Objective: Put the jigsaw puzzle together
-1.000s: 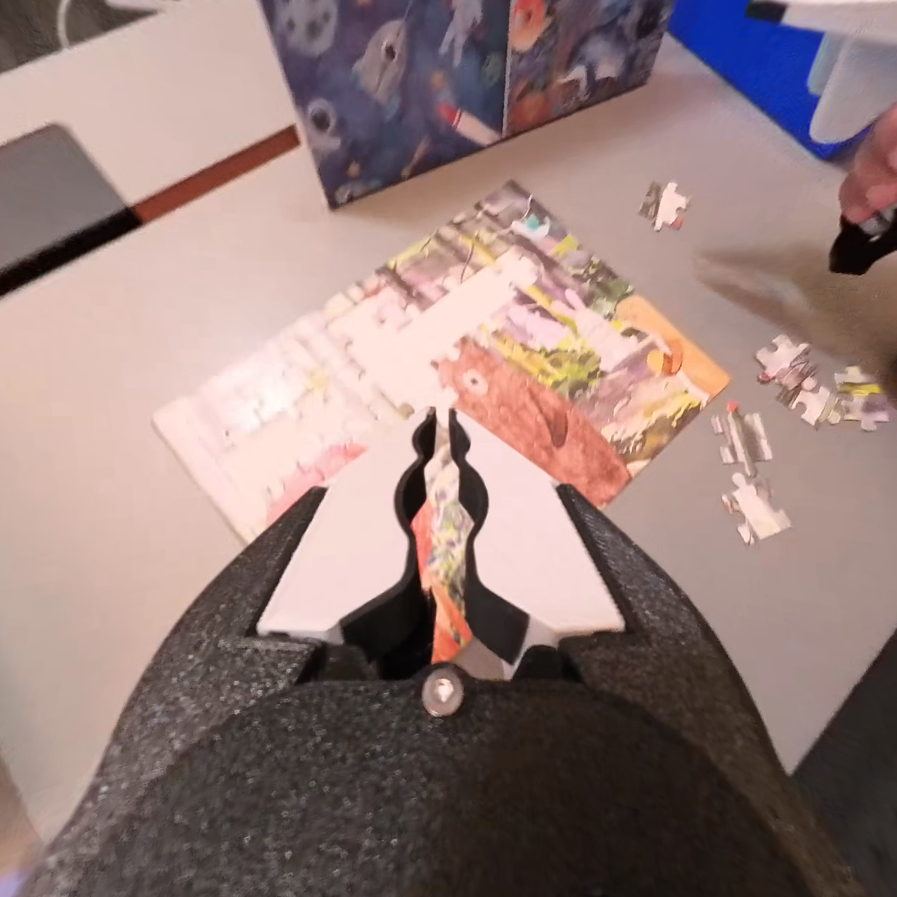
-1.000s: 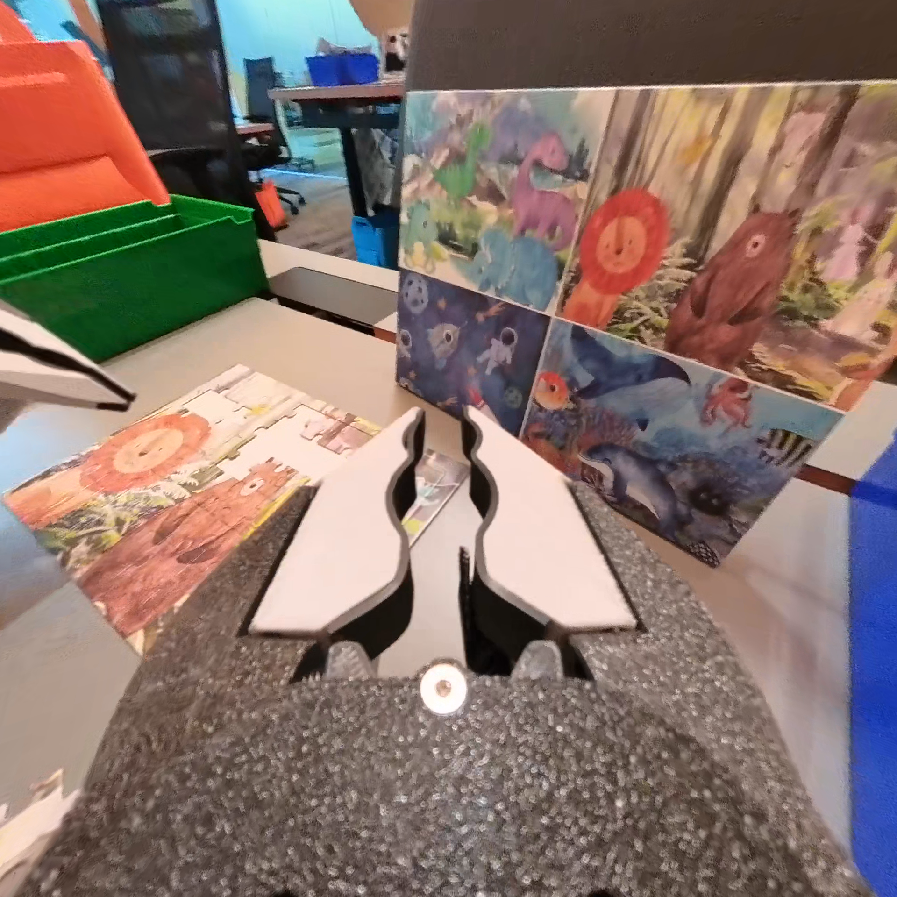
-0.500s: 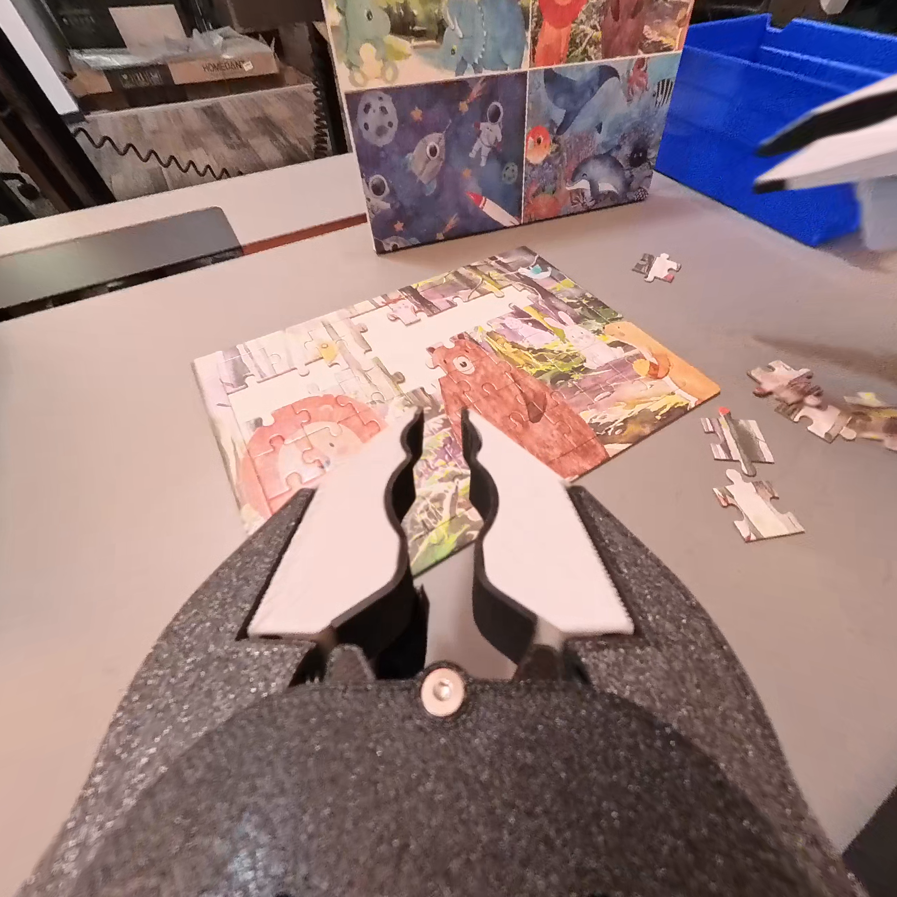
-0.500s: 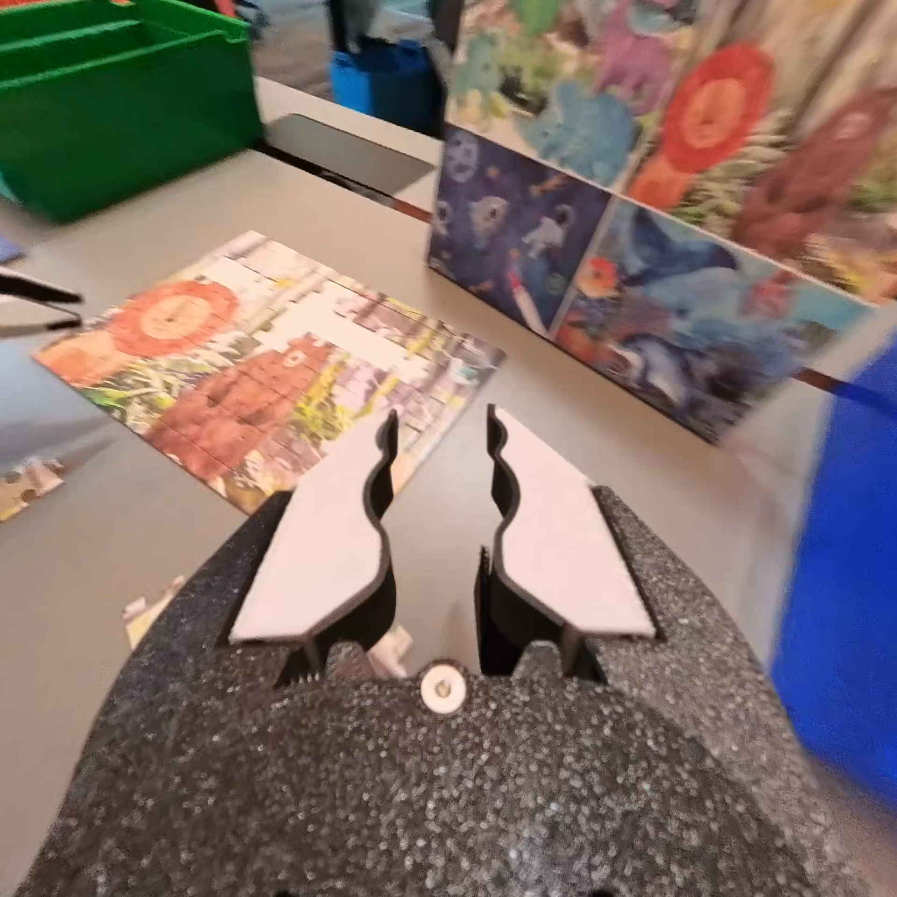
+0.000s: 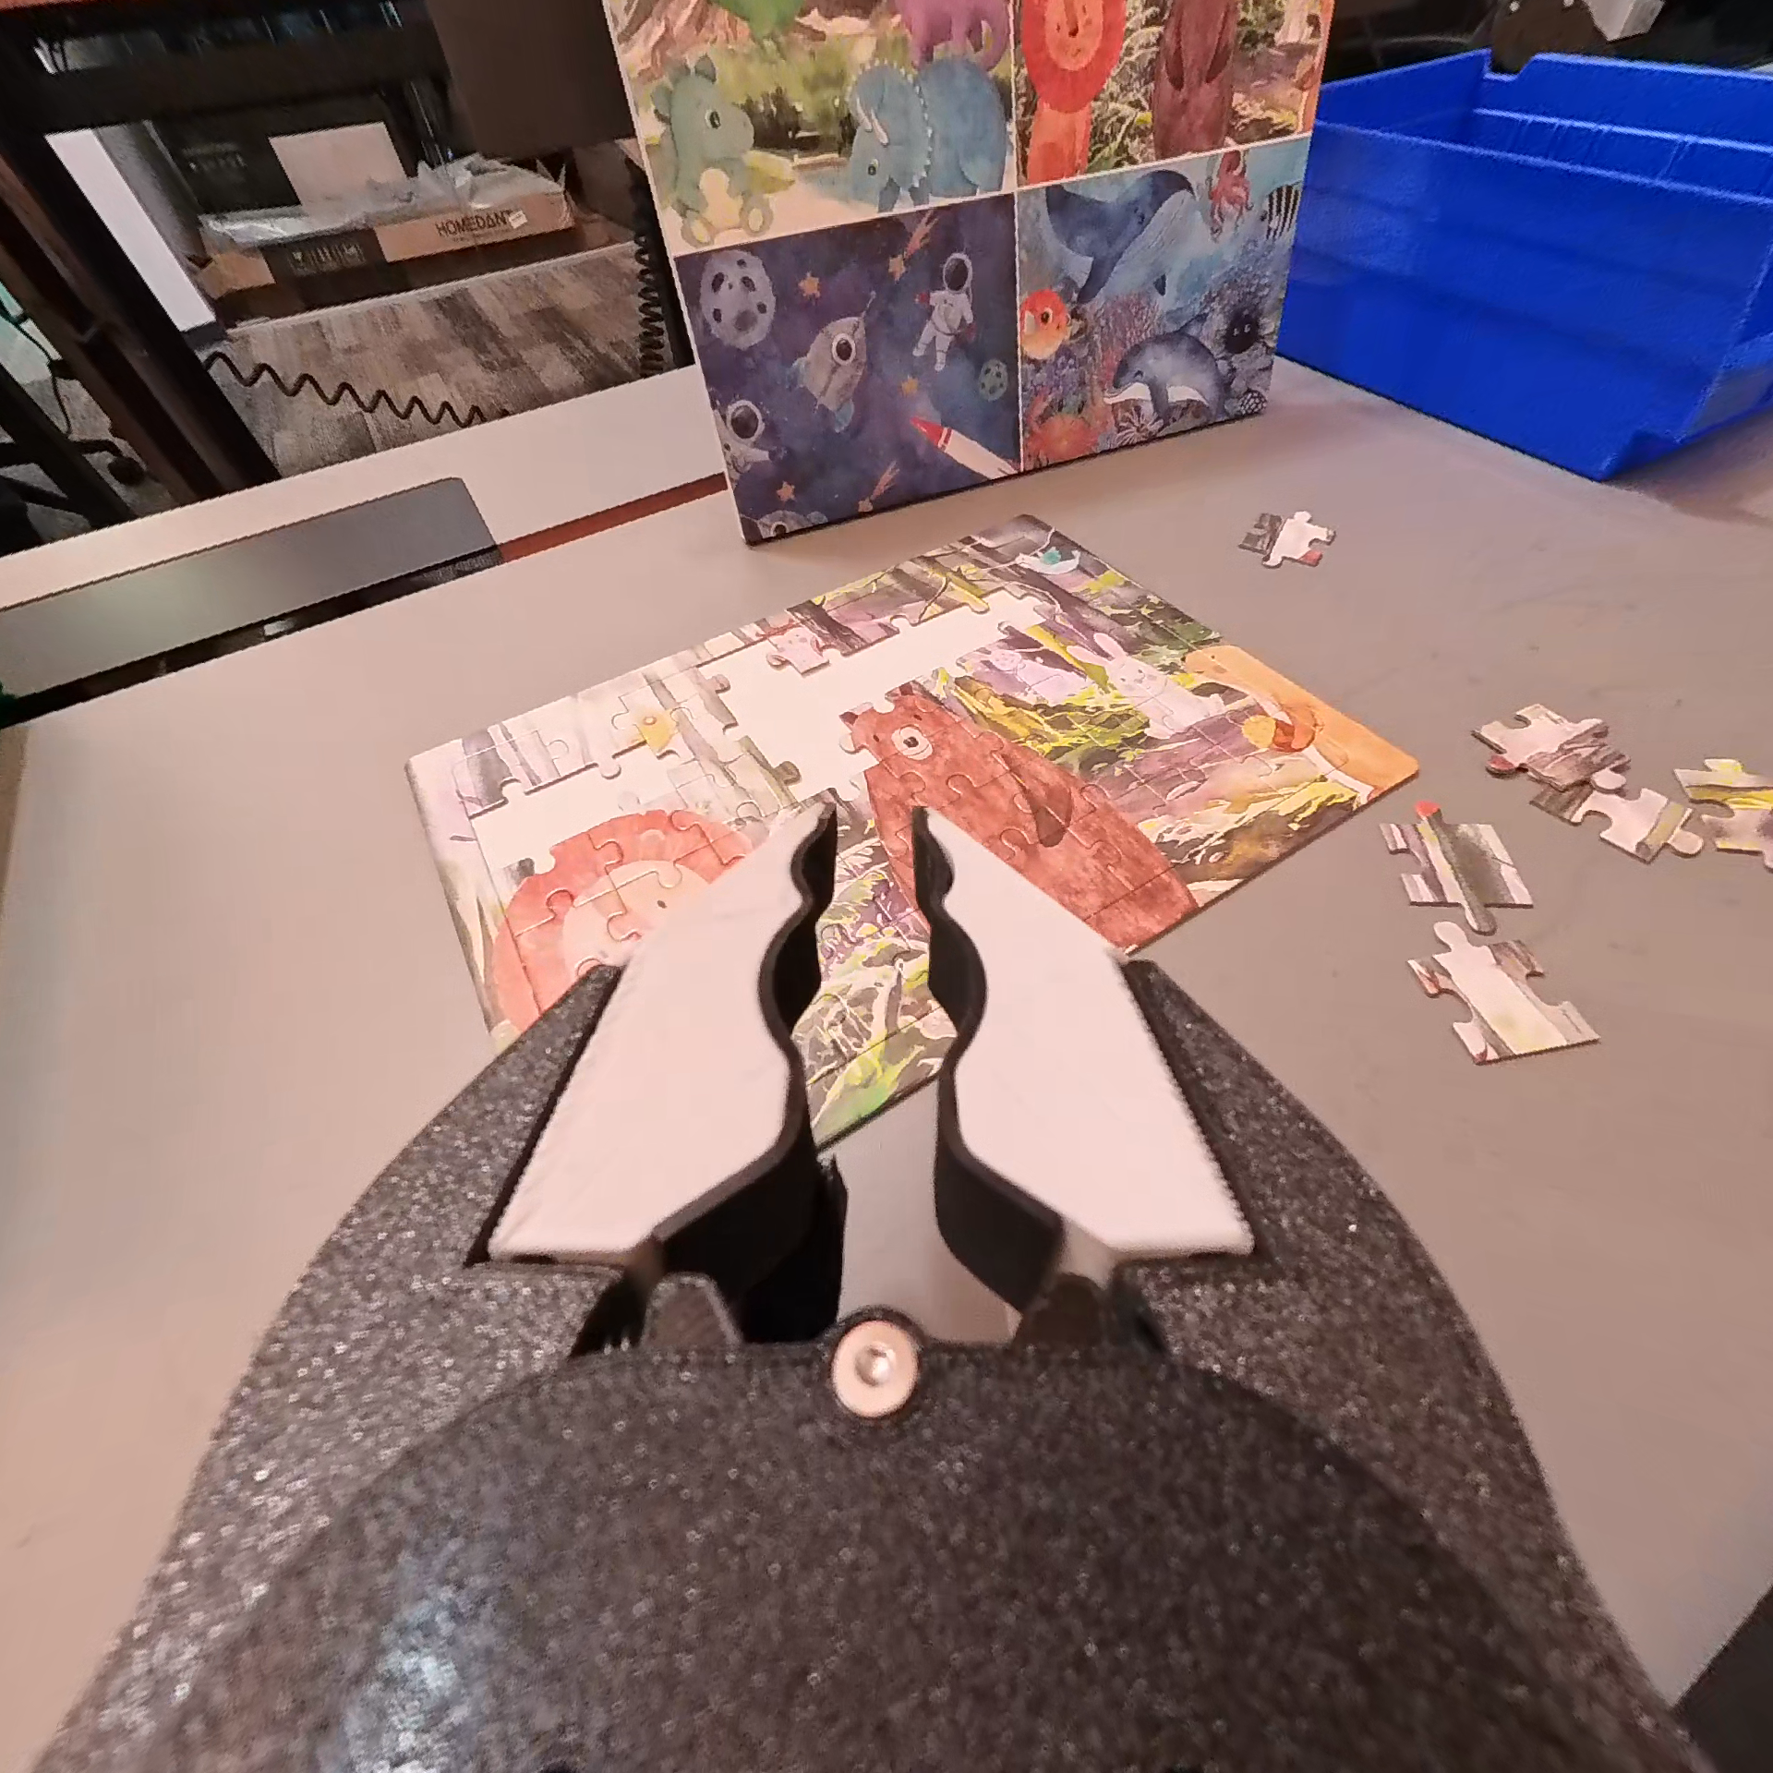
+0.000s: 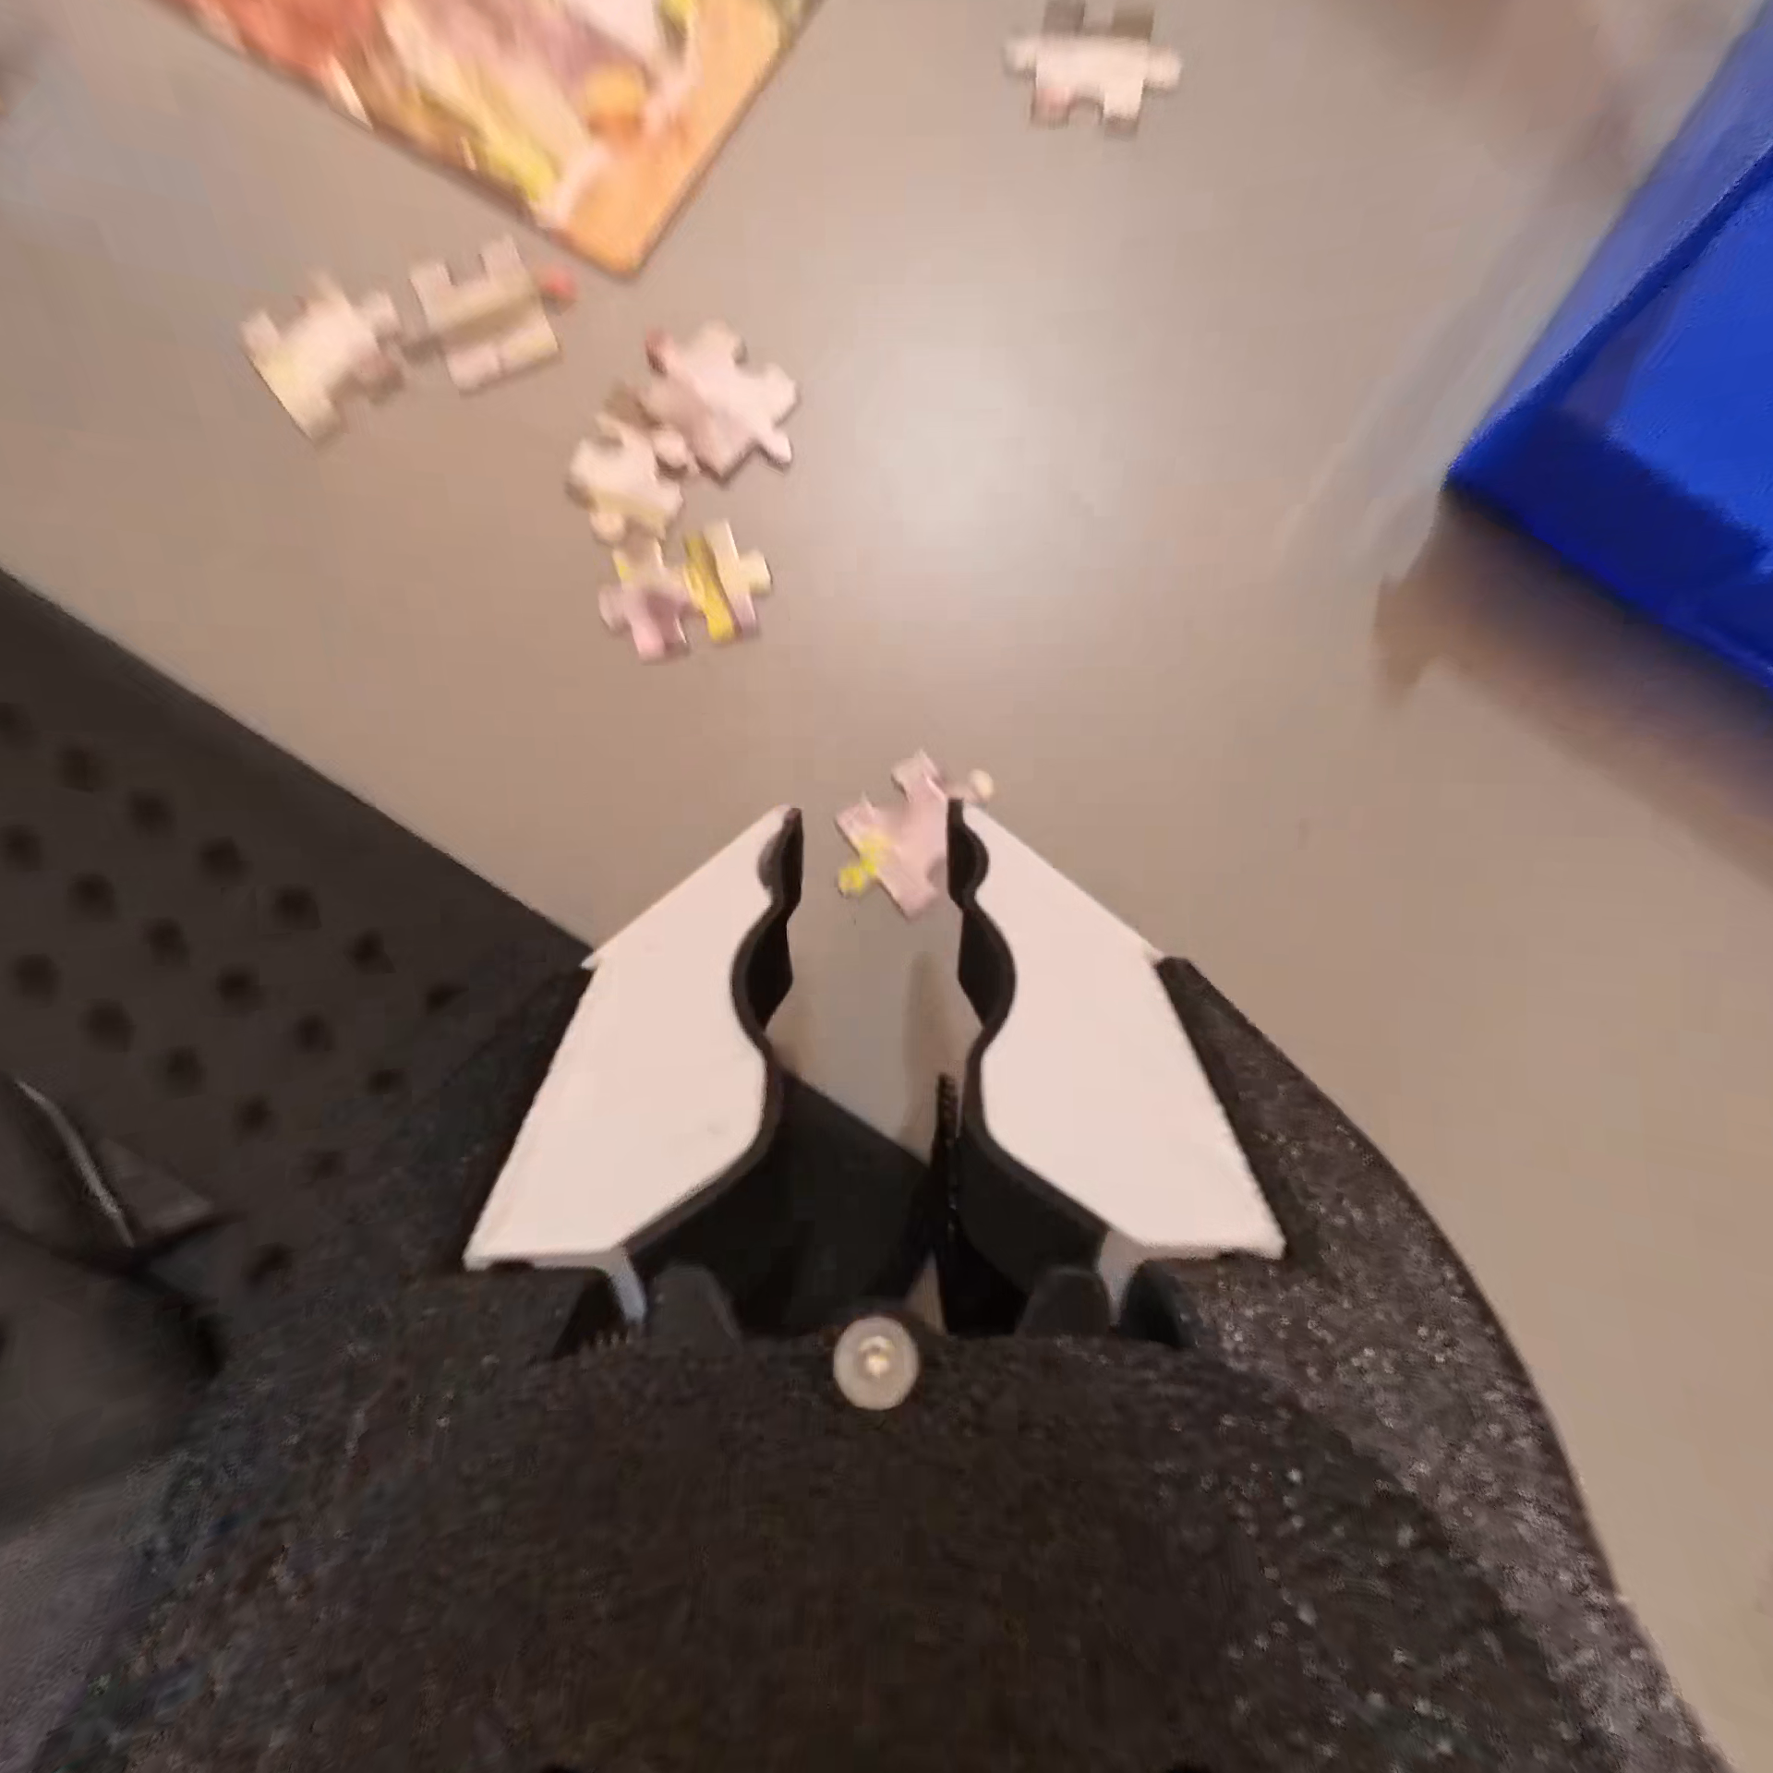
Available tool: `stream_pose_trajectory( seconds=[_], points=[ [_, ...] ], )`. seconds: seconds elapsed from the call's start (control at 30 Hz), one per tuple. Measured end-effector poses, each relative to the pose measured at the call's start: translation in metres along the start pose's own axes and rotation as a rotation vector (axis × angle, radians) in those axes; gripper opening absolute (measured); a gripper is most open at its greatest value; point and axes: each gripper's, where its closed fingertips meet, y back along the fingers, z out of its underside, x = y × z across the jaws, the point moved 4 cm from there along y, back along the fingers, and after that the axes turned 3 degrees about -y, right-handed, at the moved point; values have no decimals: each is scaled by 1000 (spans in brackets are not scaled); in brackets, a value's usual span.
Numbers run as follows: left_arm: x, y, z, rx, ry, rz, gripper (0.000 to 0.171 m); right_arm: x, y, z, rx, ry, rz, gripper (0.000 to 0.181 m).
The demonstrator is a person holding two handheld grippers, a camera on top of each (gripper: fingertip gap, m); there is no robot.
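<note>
I hold the left claw (image 5: 871,830) above the near edge of the puzzle (image 5: 1007,768), jaws parted and empty, so it stays clear of the assembled area. The puzzle lies flat mid-surface (image 5: 240,959), in front of the box (image 5: 969,249), which stands upright, probably as a picture reference. White gaps remain in its far half, so assembly is judged incomplete.

The right claw (image 6: 875,830) points down near the surface's near edge, jaws apart, nothing gripped. A loose piece (image 6: 902,844) lies between its tips, close against the right finger; this looks like alignment for pickup. Other pieces (image 6: 691,480) lie scattered between it and the puzzle, beside the blue bin (image 6: 1650,384). This view is blurred.
</note>
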Motion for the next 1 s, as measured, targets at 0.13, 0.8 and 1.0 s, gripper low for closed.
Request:
stream_pose_trajectory(
  seconds=[0.13, 0.8, 1.0],
  points=[
    [1, 0, 2, -8, -5, -1, 15, 7, -4, 17, -17, -11, -46, 29],
    [53, 36, 29, -217, -79, 552, 15, -147, -104, -68, 31, 348, -375, 24],
    [108, 26, 44, -322, -239, 666, 0, -158, -107, -63, -11, 296, -471, 23]
  ],
)
